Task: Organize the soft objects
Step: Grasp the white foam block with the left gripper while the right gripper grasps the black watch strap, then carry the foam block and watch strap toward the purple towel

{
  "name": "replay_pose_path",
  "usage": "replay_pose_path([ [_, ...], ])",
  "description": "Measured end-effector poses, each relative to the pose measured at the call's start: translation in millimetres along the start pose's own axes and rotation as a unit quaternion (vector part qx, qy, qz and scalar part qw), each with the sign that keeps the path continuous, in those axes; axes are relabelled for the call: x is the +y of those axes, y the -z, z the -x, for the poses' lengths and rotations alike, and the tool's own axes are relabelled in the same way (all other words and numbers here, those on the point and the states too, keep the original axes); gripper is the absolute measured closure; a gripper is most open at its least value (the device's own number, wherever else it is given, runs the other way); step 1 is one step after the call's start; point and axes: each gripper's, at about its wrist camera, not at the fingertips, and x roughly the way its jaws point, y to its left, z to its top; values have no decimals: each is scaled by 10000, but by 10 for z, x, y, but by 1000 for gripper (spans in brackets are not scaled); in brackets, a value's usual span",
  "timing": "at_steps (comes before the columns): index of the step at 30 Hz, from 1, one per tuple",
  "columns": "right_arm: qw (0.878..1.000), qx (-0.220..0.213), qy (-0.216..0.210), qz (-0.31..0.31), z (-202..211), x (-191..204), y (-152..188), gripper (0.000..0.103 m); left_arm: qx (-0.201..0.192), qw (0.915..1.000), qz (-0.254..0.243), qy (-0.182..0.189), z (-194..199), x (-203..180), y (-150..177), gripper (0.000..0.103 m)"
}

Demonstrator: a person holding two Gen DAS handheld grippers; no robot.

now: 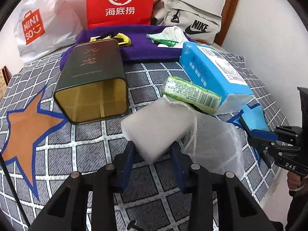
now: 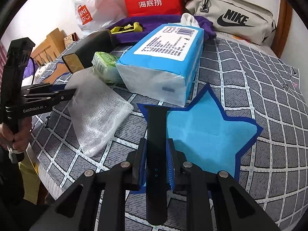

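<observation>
We found the left claw (image 1: pixel 153 152) clamped on a white sponge block (image 1: pixel 154 129), its blue pads pressing the block's near corner from both sides, in the lower middle of the left wrist view. The block looked pale, matte and slightly translucent, with soft rounded edges, and it sat at the mouth of a white mesh bag (image 1: pixel 213 144) that spread sheer and crinkled toward the lower right over the grey checked bedsheet (image 1: pixel 96 150). In the right wrist view the mesh bag (image 2: pixel 100 113) lay left of centre, with a fine glossy weave.

The right claw (image 2: pixel 156 159) was clenched on a black strap (image 2: pixel 156 134), smooth and rubbery, which ran upright through the lower middle of that frame, between the pads, over a blue star patch (image 2: pixel 207 130).

Behind the sponge lay a green tissue pack (image 1: pixel 190 92), leaning against a blue tissue package (image 1: pixel 213 77), and a dark tin (image 1: pixel 92 80) on its side at centre left, its open gold mouth toward us
</observation>
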Motion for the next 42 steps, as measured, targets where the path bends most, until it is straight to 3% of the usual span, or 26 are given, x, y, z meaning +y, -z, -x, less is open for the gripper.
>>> replay_pose_path([
  [11,9997,-180,21,-159,207,3,-9,83,-276,9967,512,-566,431,263,90,68],
  [25,9973,-688,-30,-246,592,43,-290,83,-719,9920,705,-761,847,267,-122,68],
  [42,9896,-1409,-61,-287,838,-177,-1183,83,-954,9827,1325,-873,995,461,-704,67],
])
